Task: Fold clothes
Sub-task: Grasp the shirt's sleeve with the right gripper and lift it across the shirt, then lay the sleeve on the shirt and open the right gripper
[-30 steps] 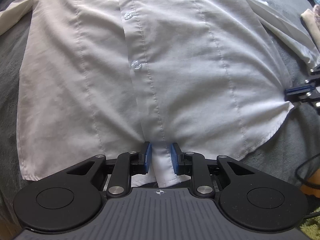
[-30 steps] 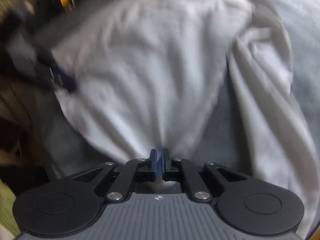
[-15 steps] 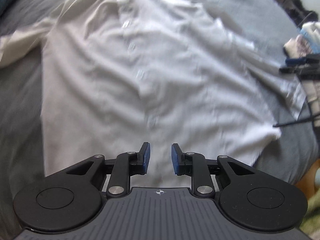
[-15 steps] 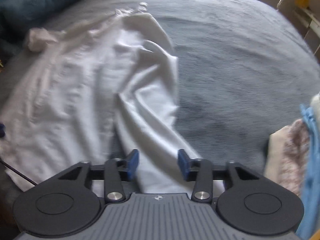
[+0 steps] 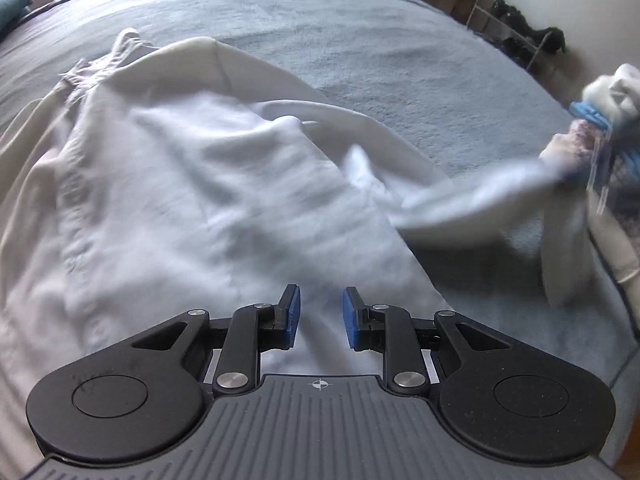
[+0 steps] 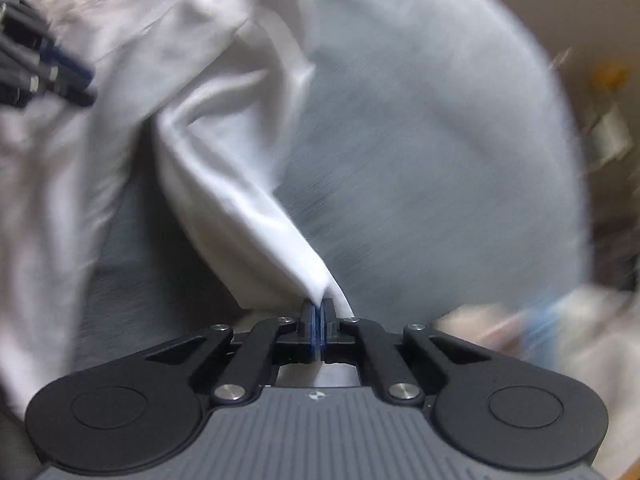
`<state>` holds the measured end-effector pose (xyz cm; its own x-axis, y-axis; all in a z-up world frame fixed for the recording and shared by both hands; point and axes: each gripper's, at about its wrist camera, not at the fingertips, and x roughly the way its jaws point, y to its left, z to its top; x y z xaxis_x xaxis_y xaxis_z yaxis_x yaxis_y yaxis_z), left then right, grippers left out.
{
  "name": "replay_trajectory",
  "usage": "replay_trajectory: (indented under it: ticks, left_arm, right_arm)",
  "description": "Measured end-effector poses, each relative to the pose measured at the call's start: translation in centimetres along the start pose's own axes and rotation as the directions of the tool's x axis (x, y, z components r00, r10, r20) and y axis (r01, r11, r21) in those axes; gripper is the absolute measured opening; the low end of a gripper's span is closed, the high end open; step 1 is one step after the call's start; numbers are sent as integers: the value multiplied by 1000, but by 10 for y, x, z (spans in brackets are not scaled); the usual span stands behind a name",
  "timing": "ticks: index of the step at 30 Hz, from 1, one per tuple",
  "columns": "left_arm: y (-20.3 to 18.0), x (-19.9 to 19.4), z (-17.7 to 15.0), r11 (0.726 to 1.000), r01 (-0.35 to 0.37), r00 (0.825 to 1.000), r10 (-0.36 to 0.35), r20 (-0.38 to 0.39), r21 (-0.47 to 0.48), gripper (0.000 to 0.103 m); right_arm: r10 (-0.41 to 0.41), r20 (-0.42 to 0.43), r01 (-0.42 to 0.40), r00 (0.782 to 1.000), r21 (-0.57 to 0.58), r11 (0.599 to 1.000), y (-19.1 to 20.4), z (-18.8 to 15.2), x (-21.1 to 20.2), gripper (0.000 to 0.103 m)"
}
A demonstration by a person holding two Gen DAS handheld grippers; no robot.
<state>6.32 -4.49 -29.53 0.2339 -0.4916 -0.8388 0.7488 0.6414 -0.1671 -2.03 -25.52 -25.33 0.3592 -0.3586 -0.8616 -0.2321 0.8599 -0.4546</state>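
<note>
You are working over a white shirt [image 5: 192, 184] that is lying rumpled across the grey bedspread [image 5: 360, 40], its body bunched into soft ridges and its collar end pointing toward the far side of the bed. Your left gripper [image 5: 319, 316] is hanging over the near part of the shirt with its blue pads [image 5: 294, 314] standing apart; white cloth is showing in the gap between them, but the pads are not pressing on it, so that gripper is grasping nothing. Your right gripper [image 6: 319, 322] is clenched tight on the end of the shirt's sleeve [image 6: 248, 216], and the sleeve is running up from the closed pads in a twisted, taut band toward the rest of the garment. From the left wrist view, that same sleeve [image 5: 472, 196] is stretching out to the right, raised off the bedspread and blurred. Beyond its end, a pile of other clothes [image 5: 600, 120] in white, blue and a pinkish print is sitting at the right edge of the bed. In the right wrist view, your left gripper [image 6: 60, 76] is appearing at the upper left, over the shirt's body.
</note>
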Motion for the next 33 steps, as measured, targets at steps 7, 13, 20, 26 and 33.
replay_trajectory:
  ticks: [7,13,20,26,33]
  left_arm:
    - [0,6,-7,1000,4,1000,-4,-18,-17,23]
    - [-2,3,-12,1000,6,1000,-6,-18,-15,23]
    - [-1,6,-12,1000,13,1000,-13,-25,5,24]
    - [0,6,-10,1000,26,999,-26,-25,3,26]
    - [9,0,-4,996,54,998,-55,-14,-71,27]
  right_arm:
    - [-318,110,335,942,-222,916,-81,63,-6,2]
    - [-437,122,435,891,-505,745,-120,83,50,2]
    - [-397,-91,264,913,-610,747,-145,80,142,66]
    - [-331,-197,145,923,-619,772,-173,78,130,88]
    - [-128,-42,101,991,-394,914,-181,137,22,84]
